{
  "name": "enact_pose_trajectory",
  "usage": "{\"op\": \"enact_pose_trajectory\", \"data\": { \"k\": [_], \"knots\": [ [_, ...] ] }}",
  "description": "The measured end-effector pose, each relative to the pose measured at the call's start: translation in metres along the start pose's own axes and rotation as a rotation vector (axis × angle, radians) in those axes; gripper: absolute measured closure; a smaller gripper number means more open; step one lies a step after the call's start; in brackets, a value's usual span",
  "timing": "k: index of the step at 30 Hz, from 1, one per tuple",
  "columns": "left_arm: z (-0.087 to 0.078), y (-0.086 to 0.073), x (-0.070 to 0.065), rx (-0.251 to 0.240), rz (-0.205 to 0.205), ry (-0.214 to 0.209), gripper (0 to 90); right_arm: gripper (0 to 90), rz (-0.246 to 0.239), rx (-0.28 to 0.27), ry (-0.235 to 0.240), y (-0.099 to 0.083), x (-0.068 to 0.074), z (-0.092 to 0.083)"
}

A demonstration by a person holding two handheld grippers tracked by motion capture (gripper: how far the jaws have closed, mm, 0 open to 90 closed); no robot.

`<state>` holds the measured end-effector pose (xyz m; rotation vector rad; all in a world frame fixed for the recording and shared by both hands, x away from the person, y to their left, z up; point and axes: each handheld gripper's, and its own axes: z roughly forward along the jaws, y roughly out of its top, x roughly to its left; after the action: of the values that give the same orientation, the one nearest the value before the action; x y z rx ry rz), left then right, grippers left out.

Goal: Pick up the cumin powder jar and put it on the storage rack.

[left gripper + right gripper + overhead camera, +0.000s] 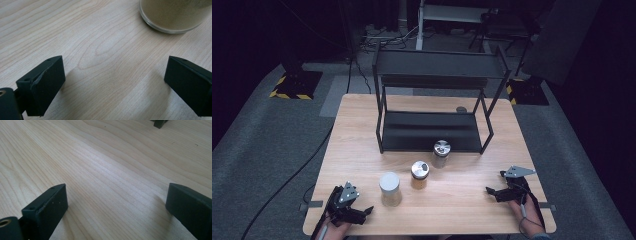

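bare tabletop (362, 145) ahead; three jars (390, 188) block centre, rack (432, 125) behind.

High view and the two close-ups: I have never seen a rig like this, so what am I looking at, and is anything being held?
There is no robot here. A person at the near edge of the wooden table holds a hand-held tool in each hand: the left tool and the right tool. The high view looks down from above. Each close-up comes from a camera riding on one tool, looking along its two black jaws. On the table stand three jars in a diagonal row: a white-lidded jar, a middle jar and a far jar, with a black two-tier rack behind them. Both tools are open and hold nothing; the left one points toward the white-lidded jar.
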<state>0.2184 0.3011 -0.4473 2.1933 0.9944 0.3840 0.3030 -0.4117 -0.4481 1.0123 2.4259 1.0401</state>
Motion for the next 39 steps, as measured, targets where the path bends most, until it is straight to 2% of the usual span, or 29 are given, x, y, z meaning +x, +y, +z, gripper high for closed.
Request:
{"op": "enact_pose_trajectory", "data": {
  "k": [9,13,17,23,31,39],
  "knots": [
    [-0.001,-0.002,-0.001,-0.003,-0.005,0.005,3.6,3.6,-0.001,0.000,-0.001,0.000,0.000,0.000],
    [-0.005,-0.002,0.000,-0.004,-0.039,0.001,5.6,3.6,0.000,0.000,-0.001,0.000,0.000,0.000],
    [-0.011,-0.001,-0.001,-0.020,-0.044,-0.003,5.6,3.6,-0.001,0.000,-0.001,0.000,0.000,0.000],
    [-0.024,0.002,-0.007,-0.058,-0.038,-0.004,5.6,3.2,0.000,0.001,-0.003,0.000,0.000,0.000],
    [-0.041,0.003,-0.013,-0.136,-0.032,-0.020,5.6,2.5,0.002,0.004,-0.007,0.001,0.001,0.001],
    [-0.051,0.009,-0.019,-0.178,-0.015,-0.028,6.3,2.4,0.003,0.004,-0.007,0.001,0.001,0.001]
  ]
}}
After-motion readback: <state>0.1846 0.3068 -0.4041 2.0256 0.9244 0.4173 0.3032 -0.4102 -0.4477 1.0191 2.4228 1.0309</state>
